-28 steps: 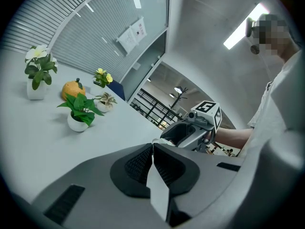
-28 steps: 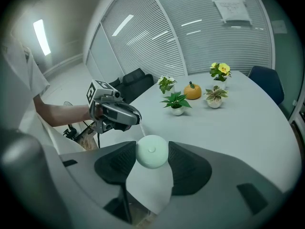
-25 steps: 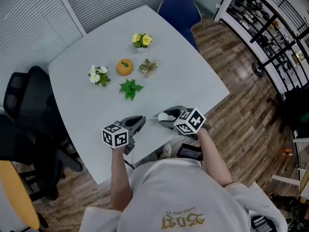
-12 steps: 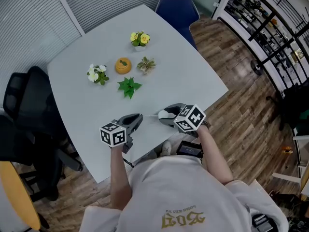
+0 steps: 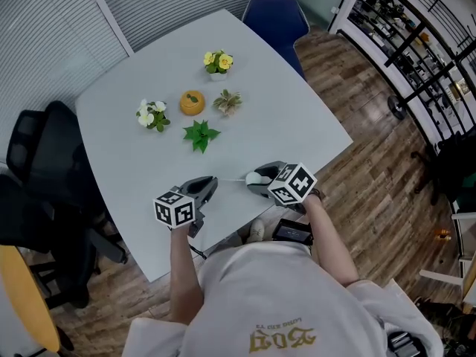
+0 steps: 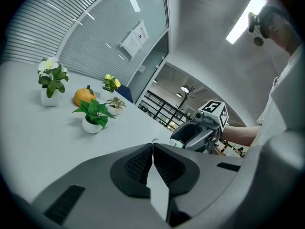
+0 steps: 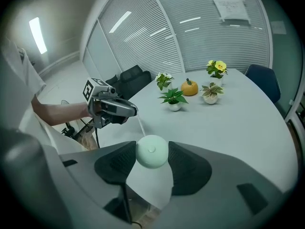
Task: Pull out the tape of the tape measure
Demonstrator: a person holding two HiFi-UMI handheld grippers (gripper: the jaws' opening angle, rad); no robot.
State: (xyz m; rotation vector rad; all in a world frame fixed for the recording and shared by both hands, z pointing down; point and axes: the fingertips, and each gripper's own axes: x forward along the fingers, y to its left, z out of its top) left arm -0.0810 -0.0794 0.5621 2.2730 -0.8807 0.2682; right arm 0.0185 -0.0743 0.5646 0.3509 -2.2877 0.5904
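A small round pale-green tape measure (image 5: 253, 178) sits between the jaws of my right gripper (image 5: 256, 179), which is shut on it just above the white table (image 5: 297, 117) near its front edge. In the right gripper view the tape measure (image 7: 152, 151) fills the gap between the pads. A thin white tape (image 7: 140, 126) runs from it to my left gripper (image 7: 133, 111). The left gripper (image 5: 214, 180) is shut on the tape's end, whose tip (image 6: 154, 141) shows just beyond the closed pads. Across from it the left gripper view shows the right gripper (image 6: 187, 136).
Small potted plants stand mid-table: yellow flowers (image 5: 218, 62), white flowers (image 5: 151, 114), an orange pumpkin (image 5: 192, 103), a succulent (image 5: 227, 101) and a green leafy plant (image 5: 200, 135). A blue chair (image 5: 277, 17) stands at the far side and a black office chair (image 5: 44, 155) at the left.
My left gripper has drawn a little to the left, away from the right one, and a slightly longer stretch of tape shows between them. The right gripper has hardly moved.
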